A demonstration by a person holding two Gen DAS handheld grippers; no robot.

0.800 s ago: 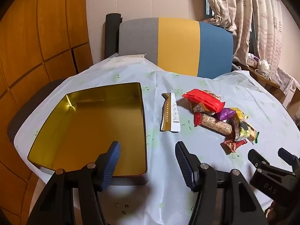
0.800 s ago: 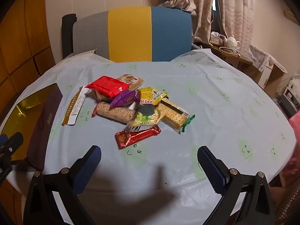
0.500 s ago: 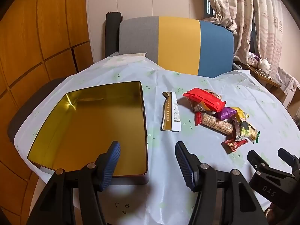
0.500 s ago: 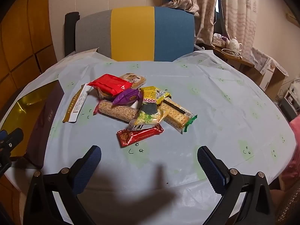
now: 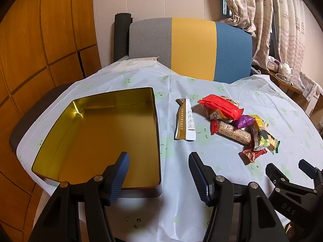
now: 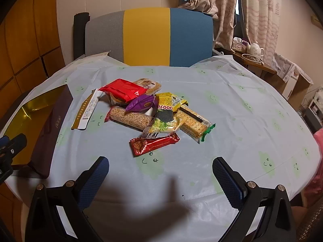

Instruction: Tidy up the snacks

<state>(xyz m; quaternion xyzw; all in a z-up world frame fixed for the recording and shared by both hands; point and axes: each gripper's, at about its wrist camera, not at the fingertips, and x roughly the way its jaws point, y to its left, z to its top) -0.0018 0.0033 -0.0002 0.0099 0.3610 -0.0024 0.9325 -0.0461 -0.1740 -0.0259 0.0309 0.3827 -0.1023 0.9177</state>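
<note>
Looking like a home dining room: round table (image 6: 232, 109) wearing a pale printed plastic cover, grey-yellow-blue upholstered chair (image 6: 149, 36) sitting behind it, patterned curtains (image 6: 260, 16) hanging, white teapot (image 6: 256, 48) standing on a wooden side shelf (image 6: 260, 64), wood-panelled wall (image 5: 46, 40).

We are seeing a table (image 6: 232, 104) carrying a gold tin (image 5: 97, 133) left, a white sachet (image 5: 186, 121) midway, and heaped snacks (image 6: 161, 111) right.
</note>
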